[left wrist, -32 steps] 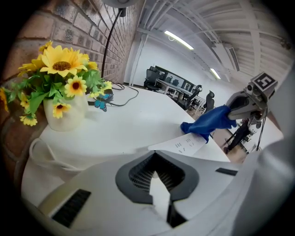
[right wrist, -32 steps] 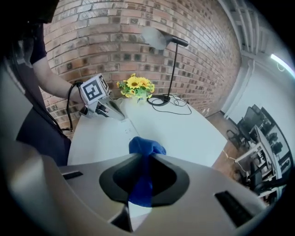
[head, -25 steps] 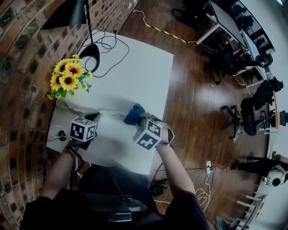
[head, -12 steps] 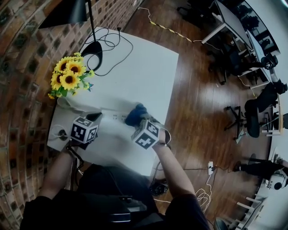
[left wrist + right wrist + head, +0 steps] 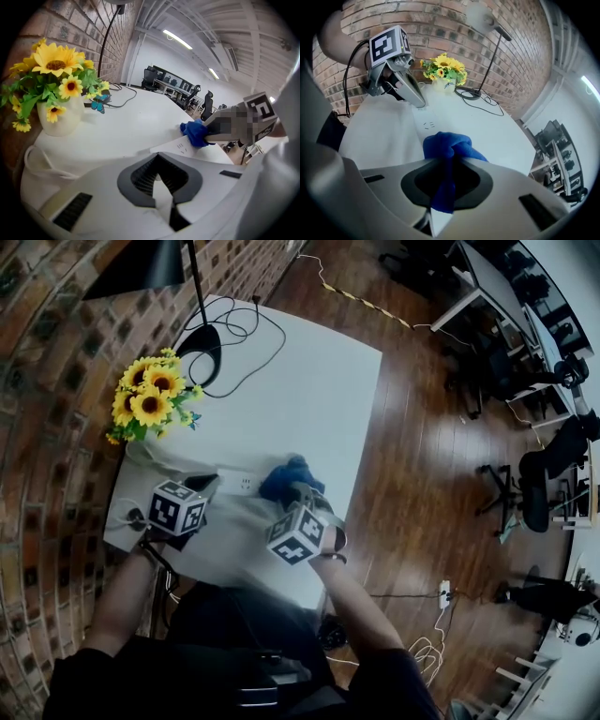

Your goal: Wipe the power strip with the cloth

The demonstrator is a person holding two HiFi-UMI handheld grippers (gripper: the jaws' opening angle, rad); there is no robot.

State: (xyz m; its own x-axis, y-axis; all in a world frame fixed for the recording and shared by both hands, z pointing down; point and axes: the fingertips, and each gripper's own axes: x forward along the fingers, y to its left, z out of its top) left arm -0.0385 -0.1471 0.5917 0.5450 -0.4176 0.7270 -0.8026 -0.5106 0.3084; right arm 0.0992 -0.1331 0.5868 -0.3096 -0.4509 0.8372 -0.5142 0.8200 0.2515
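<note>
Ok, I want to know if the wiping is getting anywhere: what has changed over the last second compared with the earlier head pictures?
The right gripper, shut on the cloth, has drawn back slightly toward the person. The cloth still lies on the right end of the power strip. Nothing was taken or let go. The left gripper stays shut with its tips on the strip. The flowers and lamp are unmoved.

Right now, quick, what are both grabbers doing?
Left gripper: closed, tips on the white plastic power strip.
Right gripper: closed on the crumpled blue cloth.
</note>
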